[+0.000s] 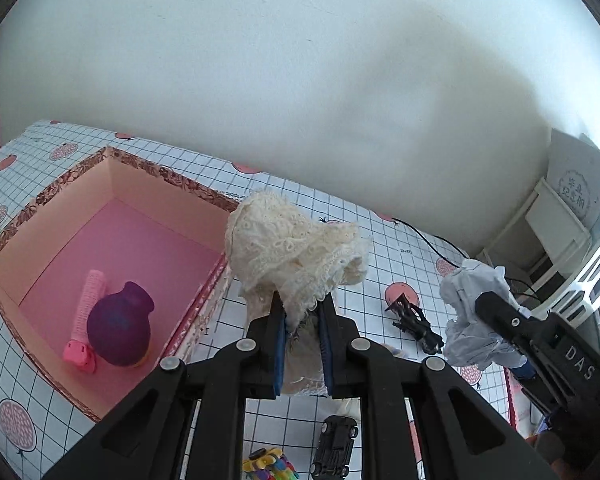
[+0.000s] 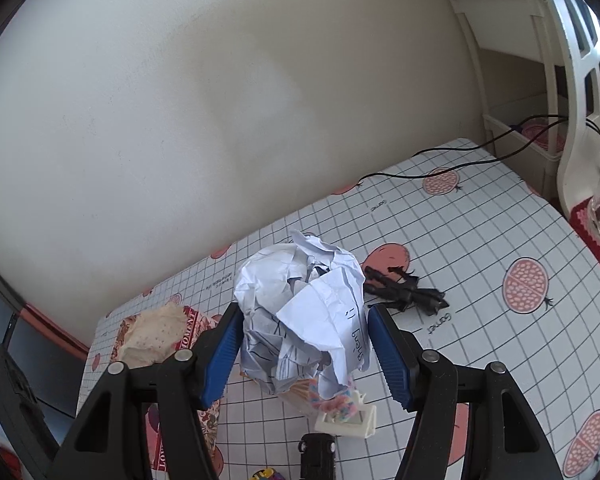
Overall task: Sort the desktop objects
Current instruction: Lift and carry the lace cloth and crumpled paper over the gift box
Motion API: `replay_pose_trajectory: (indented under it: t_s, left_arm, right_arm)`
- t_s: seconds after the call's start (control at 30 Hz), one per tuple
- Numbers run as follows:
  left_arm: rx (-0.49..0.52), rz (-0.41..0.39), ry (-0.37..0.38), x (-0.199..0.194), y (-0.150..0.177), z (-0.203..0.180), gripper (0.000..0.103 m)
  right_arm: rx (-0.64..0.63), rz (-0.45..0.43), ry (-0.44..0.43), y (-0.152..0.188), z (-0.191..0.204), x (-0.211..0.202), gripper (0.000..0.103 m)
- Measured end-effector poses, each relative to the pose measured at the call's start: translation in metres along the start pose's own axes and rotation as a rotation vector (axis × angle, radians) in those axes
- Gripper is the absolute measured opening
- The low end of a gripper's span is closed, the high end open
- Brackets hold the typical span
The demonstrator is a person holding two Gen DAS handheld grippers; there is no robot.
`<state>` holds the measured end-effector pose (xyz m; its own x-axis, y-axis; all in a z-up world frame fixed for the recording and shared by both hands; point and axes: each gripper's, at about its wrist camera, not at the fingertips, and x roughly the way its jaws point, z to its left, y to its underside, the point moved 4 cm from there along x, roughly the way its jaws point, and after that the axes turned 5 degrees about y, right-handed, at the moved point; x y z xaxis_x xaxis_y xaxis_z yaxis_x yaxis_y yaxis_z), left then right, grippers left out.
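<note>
Gripping a cream lace cloth (image 1: pixel 296 248), the left gripper (image 1: pixel 302 312) has its jaws clenched on the fabric's lower folds; the cloth bunches up above the blue pads and hangs down between them, centre of the left wrist frame. Right gripper (image 2: pixel 304 344): jaws set wide on either side of a crumpled paper ball (image 2: pixel 304 312), both blue pads touching it, so it is grasped; handwriting shows on one flap.

Left wrist view, outward from the jaws:
- Pink box (image 1: pixel 112 168) with patterned rim, open, at left of frame just beside the cloth. Inside, lower part: a purple pot-shaped item (image 1: pixel 120 324) touching a pink ribbed cylinder (image 1: pixel 86 320).
- Black toy car (image 1: pixel 336 446) and a multicoloured toy (image 1: pixel 270 466) at bottom centre, on the counter (image 1: pixel 400 256).
- Black clip-like object (image 1: pixel 414 322) right of centre, lying on the grid-and-fruit patterned cover.
- Right gripper with the paper ball visible at far right.

Right wrist view:
- Same black object just right of the paper, on the counter.
- Small white stand with pastel item (image 2: pixel 346 412) below the paper ball.
- Black cable (image 2: pixel 440 174) runs along the wall edge, upper right.
- White shelf unit (image 2: pixel 520 60) at upper right.
</note>
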<state>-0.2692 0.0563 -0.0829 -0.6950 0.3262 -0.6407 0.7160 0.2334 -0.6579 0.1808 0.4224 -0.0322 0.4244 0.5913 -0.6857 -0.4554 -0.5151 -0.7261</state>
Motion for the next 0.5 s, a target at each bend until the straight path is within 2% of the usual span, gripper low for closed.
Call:
replay_pose_trajectory:
  t_s: [0.2,0.5]
  left_arm:
    - [-0.055,-0.063,-0.033,-0.024,-0.013,0.024,0.015]
    - [-0.161,-0.145,-0.134,-0.065,-0.021,0.078,0.015]
  right_arm:
    - [-0.067,0.017,-0.061,0.014,0.03,0.011,0.066]
    - [-0.19,0.054,-0.171,0.052,0.096,0.023,0.066]
